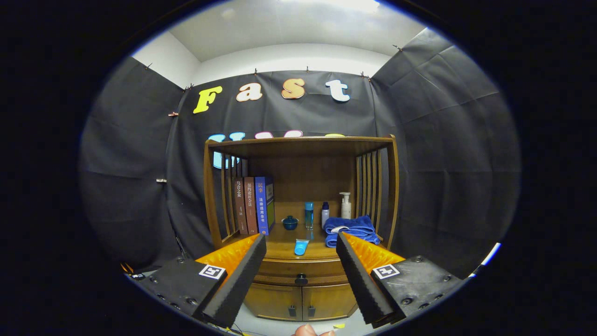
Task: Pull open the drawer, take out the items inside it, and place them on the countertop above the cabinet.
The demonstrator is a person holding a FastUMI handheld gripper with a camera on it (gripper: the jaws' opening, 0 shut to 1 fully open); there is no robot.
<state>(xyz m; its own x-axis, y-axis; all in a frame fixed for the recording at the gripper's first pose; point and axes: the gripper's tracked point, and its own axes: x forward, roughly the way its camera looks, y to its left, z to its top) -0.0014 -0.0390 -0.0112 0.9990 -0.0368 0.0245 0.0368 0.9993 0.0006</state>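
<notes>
Wooden cabinet (301,186) sits dead ahead against the booth wall, open shelf unit with slatted sides on top, countertop (284,245) at its base. Below the countertop: drawer (298,272), closed, dark knob (301,280) centred on its front. Under that, two cabinet doors (301,301), both closed, small dark handles side by side at the middle seam. Gripper (301,252) spread wide, nothing between the fingers; drawer front and knob sit in the gap, well beyond the fingertips, no contact. On the countertop, left side: three upright books (254,204) leaning against the slats, two brownish and one blue. Right side: folded blue towel (350,229), just beyond the right fingertip. Behind the towel a white pump bottle (345,205). Next to it, toward centre, a small white bottle with dark cap (325,213), then a tall clear-blue bottle (309,214). Small dark blue lidded bowl (290,222) between the books and the bottles. Light blue tube (301,246) lying near the front edge of the countertop, above the knob. Drawer contents can't be seen. A fingertip (305,330) of the person shows below the fingers.
</notes>
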